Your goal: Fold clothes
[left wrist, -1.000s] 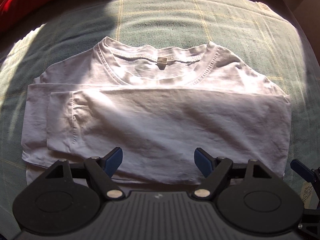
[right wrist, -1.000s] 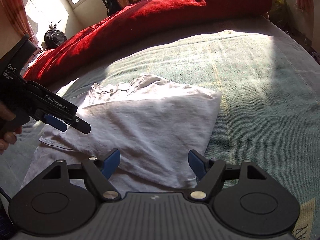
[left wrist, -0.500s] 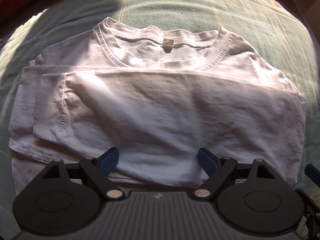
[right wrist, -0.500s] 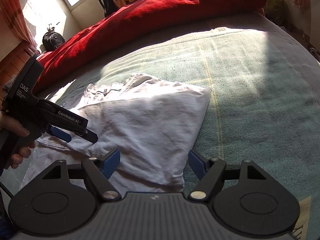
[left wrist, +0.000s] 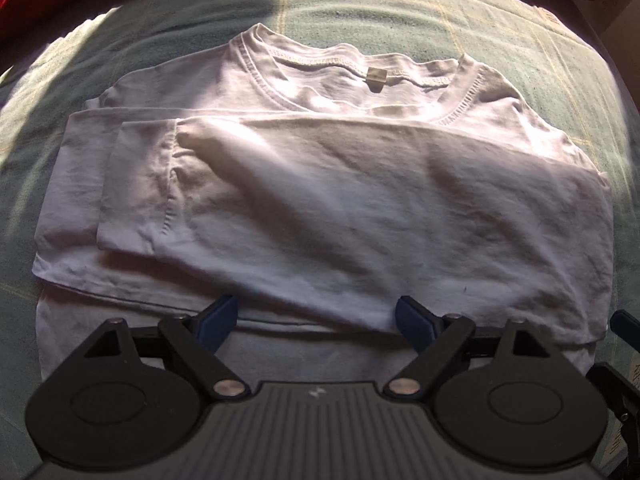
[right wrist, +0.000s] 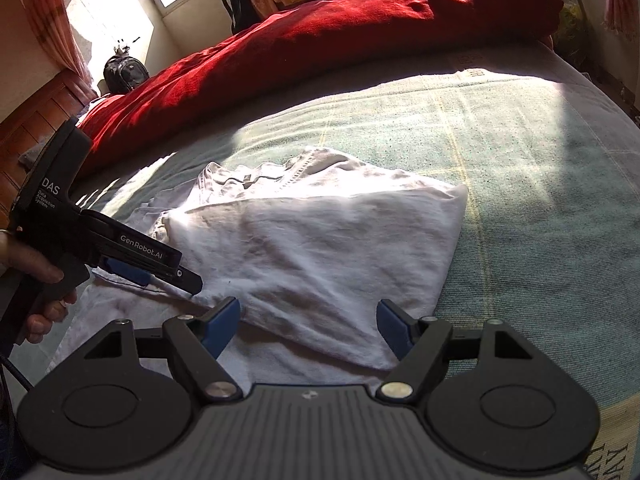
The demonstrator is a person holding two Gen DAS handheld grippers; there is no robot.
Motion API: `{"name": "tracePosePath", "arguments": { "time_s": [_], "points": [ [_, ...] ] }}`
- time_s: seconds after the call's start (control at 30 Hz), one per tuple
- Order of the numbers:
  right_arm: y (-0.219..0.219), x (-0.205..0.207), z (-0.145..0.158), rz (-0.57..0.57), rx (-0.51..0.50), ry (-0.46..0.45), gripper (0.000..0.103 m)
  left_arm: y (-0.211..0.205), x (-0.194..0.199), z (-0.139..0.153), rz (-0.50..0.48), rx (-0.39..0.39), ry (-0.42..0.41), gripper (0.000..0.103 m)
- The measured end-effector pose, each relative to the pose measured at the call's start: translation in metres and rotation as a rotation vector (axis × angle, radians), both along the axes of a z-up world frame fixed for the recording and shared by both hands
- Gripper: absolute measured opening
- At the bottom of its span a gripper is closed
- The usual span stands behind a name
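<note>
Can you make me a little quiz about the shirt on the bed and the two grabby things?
1. True or false: the white shirt lies on a green blanket.
2. What colour is the big quilt behind the shirt? A) blue B) red C) yellow
3. Fill in: both the left tongs and the right tongs are ____, holding nothing.

Key: 1 true; 2 B; 3 open.
</note>
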State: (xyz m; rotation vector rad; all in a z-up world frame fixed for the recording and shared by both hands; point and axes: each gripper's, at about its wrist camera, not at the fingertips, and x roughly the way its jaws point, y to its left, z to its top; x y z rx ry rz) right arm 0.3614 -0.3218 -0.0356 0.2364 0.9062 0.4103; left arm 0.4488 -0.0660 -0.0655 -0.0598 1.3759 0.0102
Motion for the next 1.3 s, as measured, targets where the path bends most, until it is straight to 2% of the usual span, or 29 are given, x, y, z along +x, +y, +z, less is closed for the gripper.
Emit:
{"name": "tracePosePath", "arguments": {
  "time_s": [0.1,0.27,0.43,0.53,0.63,0.77,0.83,0.97,1.07,1.17,1.3],
  "points": [
    [0.008,-0.004,0.001,0.014,-0.012,0.001,0.079,0.008,-0.008,0.009,0.006,-0.027,-0.047,0.086],
    [0.023,-0.008,0.006,0.029,-0.029,-0.017,0.079,0.028,-0.008,0.029,-0.024,-0.047,-0.184,0.086],
    [0.042,-0.009,0.009,0.039,-0.039,-0.047,0.079,0.057,-0.01,0.019,-0.007,-0.077,-0.244,0.086],
    [0.054,-0.006,0.006,0.057,-0.082,-0.065,0.079,0.075,-0.025,0.006,0.036,-0.119,-0.24,0.086],
    [0.06,-0.003,-0.004,0.055,-0.127,-0.041,0.079,0.093,-0.047,0.001,0.079,-0.171,-0.242,0.086],
    [0.057,-0.007,-0.019,0.039,-0.177,0.047,0.079,0.116,-0.069,0.014,0.112,-0.229,-0.305,0.086],
    [0.052,-0.009,-0.015,0.026,-0.176,0.057,0.079,0.121,-0.066,0.026,0.092,-0.229,-0.362,0.086],
    [0.05,0.005,0.004,0.01,-0.174,-0.013,0.082,0.12,-0.041,0.041,0.002,-0.233,-0.469,0.086],
    [0.055,0.029,0.001,0.005,-0.191,-0.031,0.084,0.11,-0.02,0.033,-0.066,-0.215,-0.514,0.086],
    [0.055,0.042,-0.019,-0.006,-0.201,-0.008,0.084,0.099,-0.009,0.018,-0.118,-0.198,-0.522,0.086],
    [0.039,0.035,-0.035,-0.035,-0.2,0.019,0.084,0.102,-0.009,-0.01,-0.133,-0.146,-0.409,0.086]
  ]
}}
